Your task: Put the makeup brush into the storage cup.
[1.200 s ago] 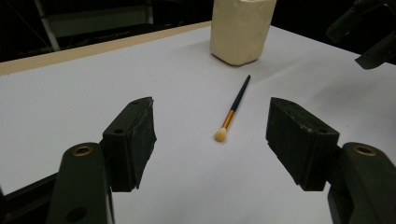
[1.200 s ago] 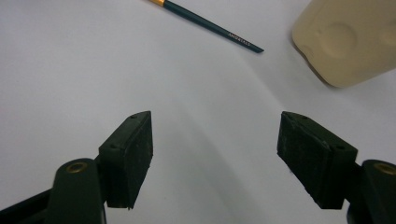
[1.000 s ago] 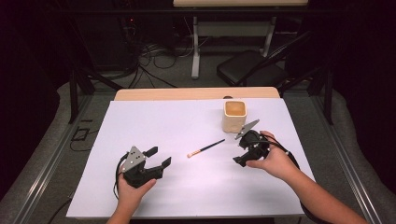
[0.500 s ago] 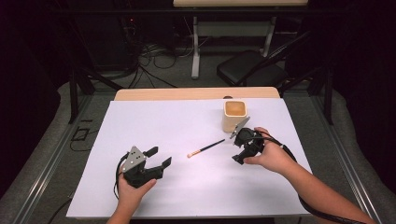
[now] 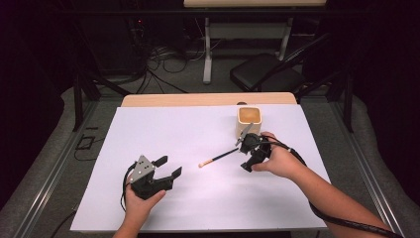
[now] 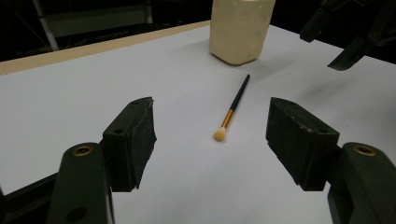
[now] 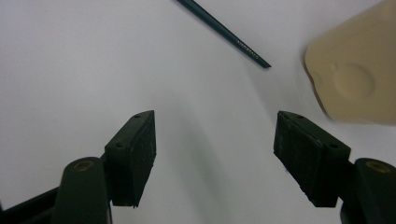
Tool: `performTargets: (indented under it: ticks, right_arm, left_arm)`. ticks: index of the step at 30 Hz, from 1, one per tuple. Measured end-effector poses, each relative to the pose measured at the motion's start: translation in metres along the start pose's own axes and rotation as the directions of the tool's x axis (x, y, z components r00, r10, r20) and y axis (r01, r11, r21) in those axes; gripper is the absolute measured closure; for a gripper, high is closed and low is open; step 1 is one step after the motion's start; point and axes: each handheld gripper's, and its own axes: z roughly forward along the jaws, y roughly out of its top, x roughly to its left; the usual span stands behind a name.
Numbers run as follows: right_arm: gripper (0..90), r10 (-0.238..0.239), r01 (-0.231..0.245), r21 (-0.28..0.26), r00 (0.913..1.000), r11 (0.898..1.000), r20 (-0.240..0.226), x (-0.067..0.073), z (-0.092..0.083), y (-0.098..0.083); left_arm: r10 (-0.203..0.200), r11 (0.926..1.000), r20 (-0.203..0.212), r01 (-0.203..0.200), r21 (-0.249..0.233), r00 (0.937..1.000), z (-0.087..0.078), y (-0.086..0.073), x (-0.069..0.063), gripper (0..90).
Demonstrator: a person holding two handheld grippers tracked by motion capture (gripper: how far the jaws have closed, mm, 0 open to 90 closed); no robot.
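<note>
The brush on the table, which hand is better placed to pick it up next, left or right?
Probably the right. The right gripper hovers open beside the dark handle end of the brush, near the cream holder. The left gripper rests open farther off, facing the bristle tip across bare table.

Faint pale lettering noted on dark handle of brush (image 7: 224, 33) in right gripper view; too small and blurred for reading; no other legible text, label, brand, number or sign found on any other surface.
</note>
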Motion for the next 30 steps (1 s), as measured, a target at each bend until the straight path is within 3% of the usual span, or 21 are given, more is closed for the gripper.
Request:
performTargets:
  ticks: [2, 4, 13, 18, 30]
  right_arm:
    - [29.8, -0.022, 0.022, 0.022, 0.9997, 1.0, -0.008, 0.001, 0.001, 0.006]
    - [29.9, -0.022, 0.022, 0.005, 0.9997, 1.0, -0.011, 0.001, 0.003, 0.008]
    - [31.4, -0.085, 0.085, 0.026, 0.9962, 0.996, -0.021, 0.001, 0.006, 0.025]
    - [32.5, -0.145, 0.147, 0.044, 0.9888, 0.988, -0.035, -0.001, 0.008, 0.034]
    - [36.0, -0.221, 0.227, 0.068, 0.9721, 0.972, -0.077, 0.0, 0.015, 0.054]
  left_arm:
    - [-0.001, 1.0, 0.0, 0.001, 0.0, 1.0, 0.0, 0.0, 0.0, 32.9]
    - [0.0, 1.0, 0.0, 0.0, 0.0, 1.0, 0.0, 0.0, 0.0, 32.9]
    - [-0.002, 1.0, 0.003, 0.002, -0.002, 1.0, 0.0, 0.0, 0.0, 32.8]
    - [-0.002, 1.0, 0.004, 0.002, -0.001, 1.0, 0.0, 0.0, 0.0, 32.9]
    - [0.0, 1.0, 0.005, 0.0, 0.001, 1.0, 0.0, 0.0, 0.0, 32.8]
